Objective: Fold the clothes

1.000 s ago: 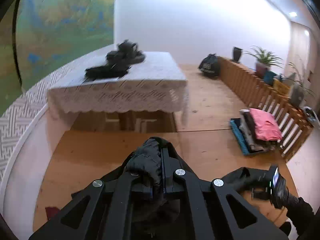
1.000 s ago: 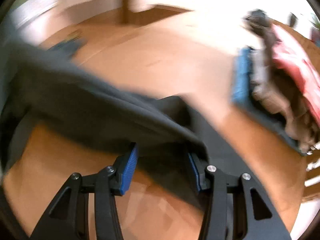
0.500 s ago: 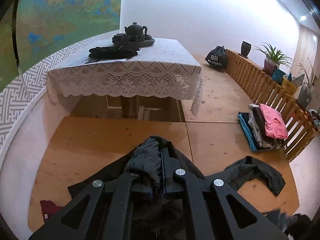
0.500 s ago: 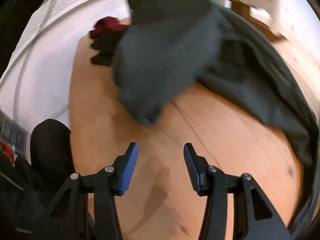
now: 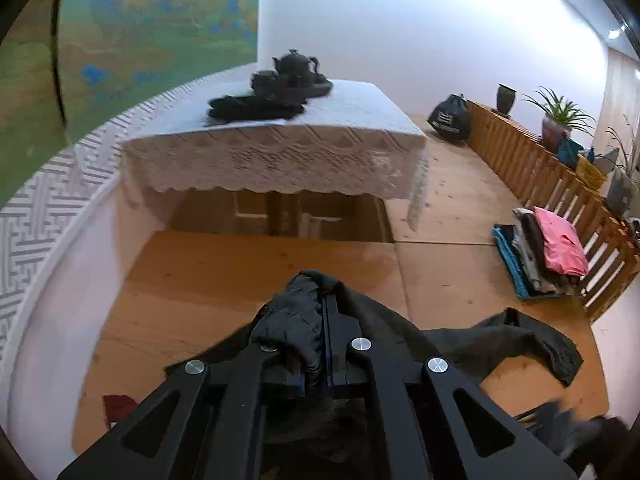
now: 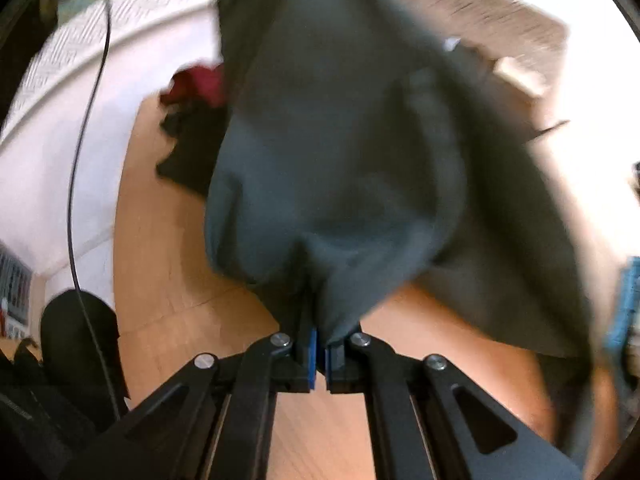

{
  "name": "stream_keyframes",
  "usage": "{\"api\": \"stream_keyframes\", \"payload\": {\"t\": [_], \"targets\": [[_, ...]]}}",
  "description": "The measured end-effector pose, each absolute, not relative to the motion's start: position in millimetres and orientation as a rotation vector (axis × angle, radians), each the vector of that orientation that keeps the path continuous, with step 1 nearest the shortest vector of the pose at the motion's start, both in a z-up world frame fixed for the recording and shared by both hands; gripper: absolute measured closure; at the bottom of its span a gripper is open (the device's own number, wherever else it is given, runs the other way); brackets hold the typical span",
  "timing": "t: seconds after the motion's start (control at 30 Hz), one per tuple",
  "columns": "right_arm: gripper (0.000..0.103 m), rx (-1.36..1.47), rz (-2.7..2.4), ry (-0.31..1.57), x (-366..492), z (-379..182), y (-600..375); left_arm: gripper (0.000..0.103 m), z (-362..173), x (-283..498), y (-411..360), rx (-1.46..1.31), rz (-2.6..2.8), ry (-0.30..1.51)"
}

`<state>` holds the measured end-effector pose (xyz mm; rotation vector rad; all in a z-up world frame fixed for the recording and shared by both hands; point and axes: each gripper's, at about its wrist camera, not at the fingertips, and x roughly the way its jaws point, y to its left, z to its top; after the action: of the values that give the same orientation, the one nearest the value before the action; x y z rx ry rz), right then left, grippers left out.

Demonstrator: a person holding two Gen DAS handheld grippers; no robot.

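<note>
We hold the dark grey garment [image 5: 520, 336] in both grippers over the wooden floor [image 5: 224, 280]. The left gripper [image 5: 322, 320] is clamped on a bunched fold of it, the cloth heaped over the fingertips, while the rest trails down to the floor on the right, one long part lying flat there. In the right wrist view the right gripper [image 6: 320, 344] is pinched tight on a lower edge of the same fabric, which hangs in a wide blurred sheet and blocks most of what lies beyond.

Ahead of us stands a table under a white lace tablecloth [image 5: 280, 156]. On it a dark tea tray [image 5: 316, 86] carries a teapot [image 5: 296, 62] and cups, with a folded black cloth [image 5: 252, 108] just beside the tray. To the right, against a slatted wooden railing [image 5: 520, 160], a pile of folded clothes [image 5: 540, 256] rests on the floor — a pink piece [image 5: 560, 246] on top, a blue one at the bottom. Farther back by the white wall sits a black bag [image 5: 450, 118] with white lettering too small for us to read. A dark vase [image 5: 506, 98] and a potted plant [image 5: 560, 116] stand along the top of the railing.

At the left edge of the floor lie a dark red garment [image 6: 200, 84] and something black beside it. A thin black cable [image 6: 80, 184] hangs down the left of the right wrist view — below it, a black-clad part of a person [image 6: 76, 336].
</note>
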<state>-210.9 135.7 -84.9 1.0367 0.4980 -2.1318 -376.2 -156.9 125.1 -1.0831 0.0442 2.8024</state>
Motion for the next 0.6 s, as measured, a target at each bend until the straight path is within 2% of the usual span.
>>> {"api": "stream_keyframes", "payload": {"t": [0.17,0.3,0.43,0.47,0.5,0.53,0.6], "targets": [[0.102,0.939,-2.419,0.563,-191,42,211,0.098,137,-367,-166,-1.027,2.834,0.032],[0.101,0.851,-2.642,0.626,-170,139,259,0.098,151,-357,-142,-0.960,2.777,0.067],[0.099,1.001,-2.737,0.584,-180,178,288,0.098,155,-353,-117,-0.921,2.708,0.076],[0.084,1.049,-2.733,0.592,-189,167,289,0.098,150,-353,-113,-0.928,2.696,0.083],[0.053,1.107,-2.731,0.583,-199,149,292,0.098,142,-354,-109,-0.943,2.685,0.090],[0.042,1.178,-2.719,0.549,-208,128,298,0.098,132,-355,-107,-0.968,2.674,0.099],[0.042,1.370,-2.625,0.353,-224,71,320,0.098,106,-358,-108,-1.039,2.658,0.109]]}}
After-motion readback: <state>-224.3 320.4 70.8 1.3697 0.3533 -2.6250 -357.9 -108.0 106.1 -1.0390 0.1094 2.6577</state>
